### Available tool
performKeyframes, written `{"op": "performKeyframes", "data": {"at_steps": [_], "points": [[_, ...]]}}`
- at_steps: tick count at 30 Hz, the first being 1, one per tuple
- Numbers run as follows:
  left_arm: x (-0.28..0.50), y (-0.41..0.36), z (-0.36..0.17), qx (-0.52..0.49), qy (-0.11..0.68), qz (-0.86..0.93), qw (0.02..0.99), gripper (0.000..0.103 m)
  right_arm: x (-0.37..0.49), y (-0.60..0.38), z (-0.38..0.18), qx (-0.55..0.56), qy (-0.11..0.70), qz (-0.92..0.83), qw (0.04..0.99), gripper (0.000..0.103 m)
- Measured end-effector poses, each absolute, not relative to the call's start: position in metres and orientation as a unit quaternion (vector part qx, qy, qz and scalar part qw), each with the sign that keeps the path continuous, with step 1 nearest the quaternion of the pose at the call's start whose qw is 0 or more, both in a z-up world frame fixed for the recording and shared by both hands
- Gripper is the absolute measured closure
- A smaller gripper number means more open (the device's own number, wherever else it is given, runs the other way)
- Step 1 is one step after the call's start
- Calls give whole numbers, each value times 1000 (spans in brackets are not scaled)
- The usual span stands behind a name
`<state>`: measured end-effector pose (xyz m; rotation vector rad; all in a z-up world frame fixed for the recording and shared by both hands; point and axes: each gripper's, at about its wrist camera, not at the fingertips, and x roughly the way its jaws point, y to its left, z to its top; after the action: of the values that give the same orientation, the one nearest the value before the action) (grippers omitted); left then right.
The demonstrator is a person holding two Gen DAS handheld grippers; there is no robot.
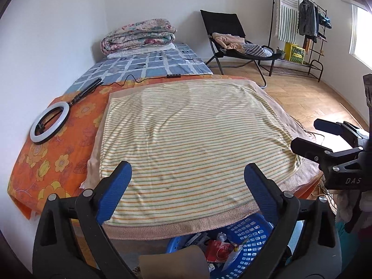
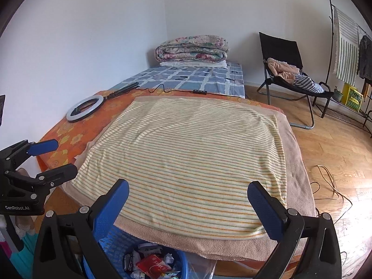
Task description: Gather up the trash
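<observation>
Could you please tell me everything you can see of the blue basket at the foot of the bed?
The blue basket looks like plastic, with perforated lattice walls and a rounded rim. It sits low at the near end of the bed, partly under the overhanging peach towel. It holds crumpled trash, including red packaging and white scraps. Both tongs hover above it, open and empty.

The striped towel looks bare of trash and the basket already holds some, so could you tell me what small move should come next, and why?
Probably pan both open grippers away to look elsewhere: the towel shows no trash, and wrappers already sit in the basket.
</observation>
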<state>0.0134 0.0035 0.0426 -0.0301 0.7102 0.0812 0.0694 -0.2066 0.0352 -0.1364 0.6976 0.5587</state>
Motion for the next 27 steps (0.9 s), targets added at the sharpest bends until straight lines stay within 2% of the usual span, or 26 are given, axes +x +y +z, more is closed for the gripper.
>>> {"op": "performKeyframes", "data": {"at_steps": [10, 27], "points": [[33, 14, 25, -45, 361, 39, 931, 2, 91, -210, 19, -45, 340, 262, 902, 0], [38, 14, 22, -38, 363, 51, 930, 1, 107, -209, 5, -34, 357, 255, 898, 0]]}}
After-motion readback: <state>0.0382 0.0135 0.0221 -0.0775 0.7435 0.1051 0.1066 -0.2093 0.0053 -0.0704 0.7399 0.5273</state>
